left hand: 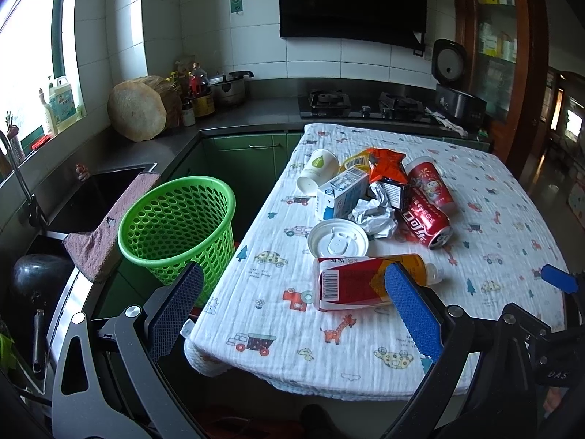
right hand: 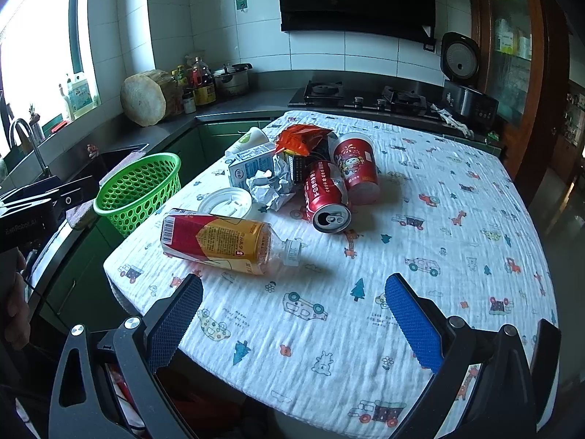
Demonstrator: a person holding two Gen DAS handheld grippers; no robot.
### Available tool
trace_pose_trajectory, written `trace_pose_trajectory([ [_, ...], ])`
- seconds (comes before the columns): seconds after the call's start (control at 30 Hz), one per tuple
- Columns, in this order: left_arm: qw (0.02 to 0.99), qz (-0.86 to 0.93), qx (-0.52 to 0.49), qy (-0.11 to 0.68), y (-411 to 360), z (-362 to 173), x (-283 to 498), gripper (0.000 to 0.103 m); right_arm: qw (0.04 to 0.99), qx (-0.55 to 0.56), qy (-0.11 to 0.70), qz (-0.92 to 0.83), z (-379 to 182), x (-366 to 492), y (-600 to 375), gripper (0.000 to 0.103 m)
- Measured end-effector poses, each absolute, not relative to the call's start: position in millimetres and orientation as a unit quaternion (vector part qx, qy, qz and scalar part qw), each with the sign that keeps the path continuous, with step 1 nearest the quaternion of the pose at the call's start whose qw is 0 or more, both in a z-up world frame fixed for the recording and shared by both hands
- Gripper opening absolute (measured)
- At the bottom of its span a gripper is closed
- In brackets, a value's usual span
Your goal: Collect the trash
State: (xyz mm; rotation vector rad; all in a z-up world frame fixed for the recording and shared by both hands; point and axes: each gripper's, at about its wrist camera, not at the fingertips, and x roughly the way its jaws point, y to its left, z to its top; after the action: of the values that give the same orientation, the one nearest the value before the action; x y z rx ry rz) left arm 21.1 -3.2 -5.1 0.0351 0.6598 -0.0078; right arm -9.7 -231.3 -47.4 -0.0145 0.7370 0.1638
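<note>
**Materials and surface finish**

Tablecloth point(right hand: 420, 256): white woven cloth, crinkled matt texture, printed with small cartoons.
Basket point(left hand: 179, 226): green plastic, perforated wall, slight sheen.
Bottle point(right hand: 226, 241): clear plastic with a glossy red and yellow label.
Can point(right hand: 327, 201): red metal, glossy, bare silver top.
Lid point(left hand: 338, 241): white plastic, smooth, matt.
Crumpled ball point(left hand: 376, 216): white paper, creased.
Carton point(right hand: 252, 170): printed card, smooth.
Red cup point(right hand: 356, 168): glossy print.
Snack bag point(right hand: 303, 139): shiny orange foil.
Left gripper point(left hand: 292, 311) and right gripper point(right hand: 292, 311): pads of blue, finely ribbed rubbery material; frames matt dark metal or plastic.
Countertop point(right hand: 256, 104): smooth dark grey.
Chopping block point(left hand: 140, 109): rough wood.
</note>
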Motion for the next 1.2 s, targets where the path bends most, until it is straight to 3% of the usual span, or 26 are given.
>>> trace_pose_trajectory([
  [0.73,0.939,-0.001,0.024,0.344,10.7,-10.4,58.4,0.098,0.915,-0.046,0.379,0.134,-63.6,20.0,-217.1,0.097],
  [1.2,0.929,0.007,0.019,0.370,41.4,-25.6,99.1,0.098,0.870,-0.172,0.385,0.257,-78.1,65.9,-165.2,0.096],
])
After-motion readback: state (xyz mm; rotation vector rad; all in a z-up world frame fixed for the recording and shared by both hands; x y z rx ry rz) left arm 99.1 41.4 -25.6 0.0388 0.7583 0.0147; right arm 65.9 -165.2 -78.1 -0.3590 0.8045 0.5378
